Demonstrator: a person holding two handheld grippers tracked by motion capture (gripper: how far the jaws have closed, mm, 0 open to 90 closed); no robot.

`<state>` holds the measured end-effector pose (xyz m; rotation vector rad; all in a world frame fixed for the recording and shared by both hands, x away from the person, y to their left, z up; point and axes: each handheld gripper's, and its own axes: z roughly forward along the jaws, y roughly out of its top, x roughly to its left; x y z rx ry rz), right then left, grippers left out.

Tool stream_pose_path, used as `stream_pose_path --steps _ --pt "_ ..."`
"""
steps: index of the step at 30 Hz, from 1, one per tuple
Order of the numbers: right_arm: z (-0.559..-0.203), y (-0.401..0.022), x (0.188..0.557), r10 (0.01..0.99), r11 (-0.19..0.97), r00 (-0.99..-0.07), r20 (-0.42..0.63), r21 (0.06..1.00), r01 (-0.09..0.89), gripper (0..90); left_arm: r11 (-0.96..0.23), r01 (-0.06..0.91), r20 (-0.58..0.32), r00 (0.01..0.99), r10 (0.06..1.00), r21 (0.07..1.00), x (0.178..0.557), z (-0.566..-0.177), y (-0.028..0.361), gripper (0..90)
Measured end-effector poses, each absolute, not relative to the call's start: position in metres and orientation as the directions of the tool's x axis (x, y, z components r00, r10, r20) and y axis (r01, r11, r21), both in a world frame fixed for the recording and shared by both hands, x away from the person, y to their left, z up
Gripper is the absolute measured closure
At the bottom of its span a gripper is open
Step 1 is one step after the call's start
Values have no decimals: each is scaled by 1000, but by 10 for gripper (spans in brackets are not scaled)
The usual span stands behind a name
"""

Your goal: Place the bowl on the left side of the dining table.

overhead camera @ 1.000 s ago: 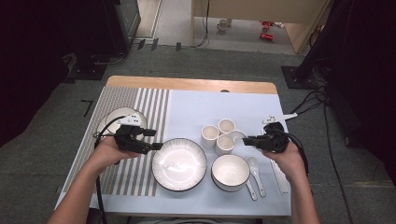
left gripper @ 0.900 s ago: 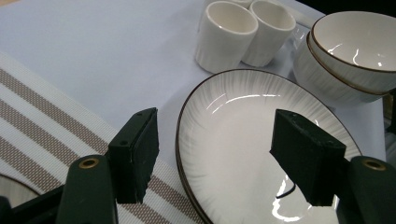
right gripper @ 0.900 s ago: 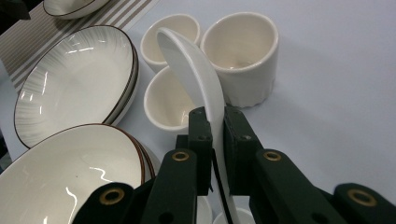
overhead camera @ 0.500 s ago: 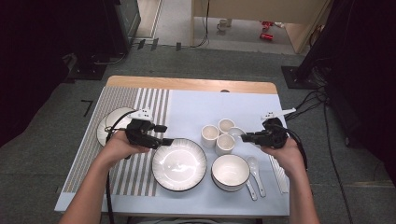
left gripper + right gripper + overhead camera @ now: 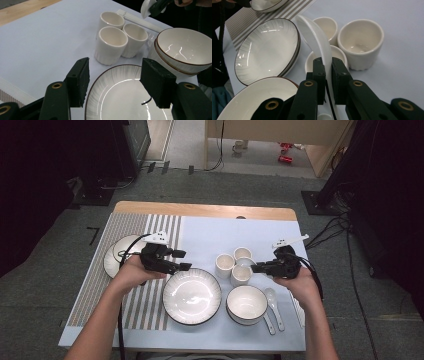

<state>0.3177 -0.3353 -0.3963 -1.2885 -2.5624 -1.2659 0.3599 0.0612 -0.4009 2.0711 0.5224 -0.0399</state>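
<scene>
My left gripper hovers at the far left rim of the big ribbed plate. Its jaws point right and have just been closing; they are still apart, with nothing between them but the plate's rim below. My right gripper points left over three white cups. In the right gripper view it is shut on the handle of a white ceramic spoon, whose bowl sticks out above the cups.
A white bowl with a dark rim stands right of the plate, and a second spoon lies beside it. A small plate sits on the striped mat at the left. White chopsticks lie behind the cups.
My left gripper has moved right, off the small plate and up to the big plate's rim, and its jaws have narrowed. The right gripper has stayed put with the spoon.
</scene>
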Motion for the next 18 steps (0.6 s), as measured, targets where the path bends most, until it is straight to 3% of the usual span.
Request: stream_pose_path --steps 18 --pt "-395 -313 317 637 374 -695 333 655 657 831 -460 349 -219 924 313 817 354 -403 43 419"
